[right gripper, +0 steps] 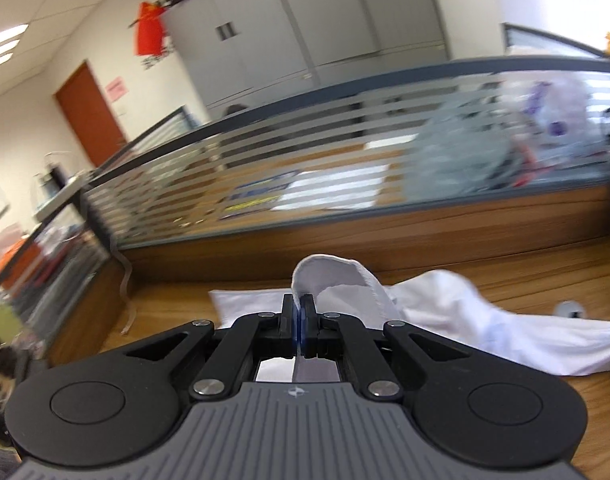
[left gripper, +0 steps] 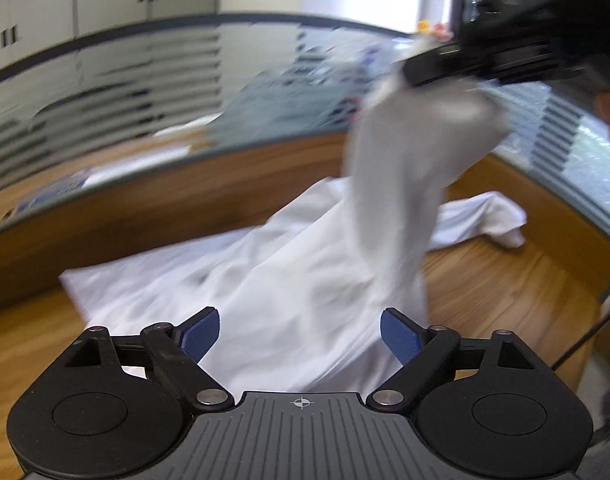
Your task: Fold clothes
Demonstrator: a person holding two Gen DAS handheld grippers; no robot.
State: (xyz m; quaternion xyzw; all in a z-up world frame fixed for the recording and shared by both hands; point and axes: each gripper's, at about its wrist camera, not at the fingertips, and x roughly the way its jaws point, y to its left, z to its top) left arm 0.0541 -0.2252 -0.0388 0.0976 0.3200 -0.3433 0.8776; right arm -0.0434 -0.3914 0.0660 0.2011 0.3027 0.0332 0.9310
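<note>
Left-wrist and right-wrist views of a white garment [left gripper: 297, 280] on a wood-grain counter [left gripper: 505, 280].

Right claw [right gripper: 301, 312]: jaws fully closed on a rounded hem of the garment, which arches up and over the fingertips and drops away beneath them. In the left-wrist view this claw [left gripper: 409, 72] is raised up and to the right of the left claw, and a column of cloth hangs from it down to the counter.

Left claw [left gripper: 300, 336]: jaws wide apart, blue pads [left gripper: 201, 336] bare, nothing held. It hovers low over the near part of the garment, which spreads ahead of it and to both sides. A bunched sleeve-like end [left gripper: 501, 220] lies far right of it.

Technique, as a judgement: the lifted part appears to be in the course of being carried over or shaken out. To do this well, keep the right pinch firm and the cloth taut, move smoothly so the hanging column does not twist, and let the left claw pin or take a matching edge so the body does not drag.

Materials: thin, soft, matte woven cloth that creases readily, with a stitched hem. The counter is smooth laminate, so the cloth will likely slide. A striped glass screen [left gripper: 105, 92] backs it. Motion blur hides finer detail.
</note>
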